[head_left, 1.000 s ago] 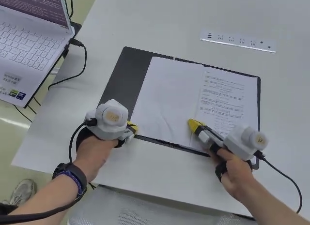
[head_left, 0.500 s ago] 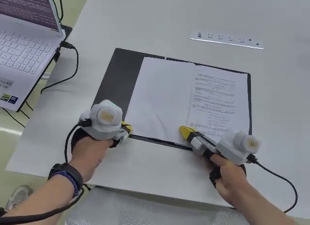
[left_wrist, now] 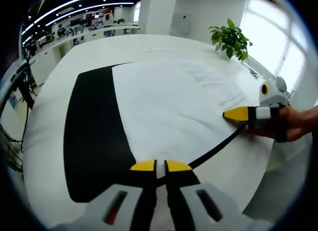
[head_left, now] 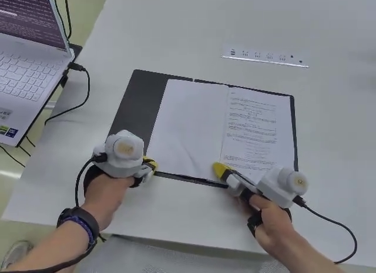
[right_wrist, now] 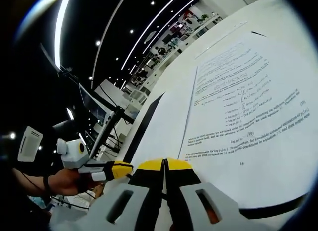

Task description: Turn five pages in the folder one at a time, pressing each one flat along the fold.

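Folder [head_left: 134,105] lies open mid-table [head_left: 176,26], right of a laptop [head_left: 23,56]. At its near edge the left gripper [head_left: 149,165] has its jaws closed together by the black cover. Farther right, the right gripper [head_left: 220,169], jaws likewise pressed together, points at the foot of the fold, between the blank page [head_left: 188,126] and the printed page [head_left: 258,126].
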`<state>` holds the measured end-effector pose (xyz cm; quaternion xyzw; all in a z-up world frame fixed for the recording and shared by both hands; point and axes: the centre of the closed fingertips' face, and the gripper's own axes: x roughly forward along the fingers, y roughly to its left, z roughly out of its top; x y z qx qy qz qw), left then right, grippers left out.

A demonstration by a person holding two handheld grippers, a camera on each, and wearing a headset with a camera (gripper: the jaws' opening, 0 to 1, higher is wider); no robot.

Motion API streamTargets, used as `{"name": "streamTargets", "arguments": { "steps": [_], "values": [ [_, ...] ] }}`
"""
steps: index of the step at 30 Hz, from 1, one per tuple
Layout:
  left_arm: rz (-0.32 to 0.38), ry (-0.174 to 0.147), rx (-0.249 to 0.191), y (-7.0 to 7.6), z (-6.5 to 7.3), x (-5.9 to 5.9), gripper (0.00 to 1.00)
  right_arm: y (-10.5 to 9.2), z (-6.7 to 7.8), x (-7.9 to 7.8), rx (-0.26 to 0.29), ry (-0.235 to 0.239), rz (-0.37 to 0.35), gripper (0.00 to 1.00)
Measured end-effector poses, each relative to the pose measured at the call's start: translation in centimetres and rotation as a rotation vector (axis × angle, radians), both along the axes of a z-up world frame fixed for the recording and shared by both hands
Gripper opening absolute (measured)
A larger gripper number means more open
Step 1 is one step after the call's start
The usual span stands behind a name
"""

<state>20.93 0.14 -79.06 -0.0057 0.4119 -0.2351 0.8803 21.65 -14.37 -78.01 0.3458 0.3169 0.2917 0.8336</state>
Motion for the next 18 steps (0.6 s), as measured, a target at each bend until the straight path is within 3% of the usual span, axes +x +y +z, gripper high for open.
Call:
{"name": "streamTargets", "arguments": {
  "steps": [2, 6, 11, 18],
  "values": [
    [0.049, 0.012, -0.04, 0.0, 0.1, -0.1, 0.06, -0.1, 0.1, -0.4, 0.037, 0.022, -0.01, 0.0],
    [0.023, 0.013, -0.023, -0.6, 0.3, -0.7, 0.13, 0.0, 0.2, -1.7, 0.021, 0.012, 0.027, 0.0],
    [0.018, 0.015, -0.029, -1.2, 0.9, -1.7, 0.2, -0.9, 0.7, -2.4, 0.019, 0.024, 0.021, 0.03],
    [0.028, 0.0, -0.022, -0.9, 2.3, -2.8, 0.25, -1.9, 1.8, -3.4, -0.075, -0.025, 0.107, 0.16]
  ]
}}
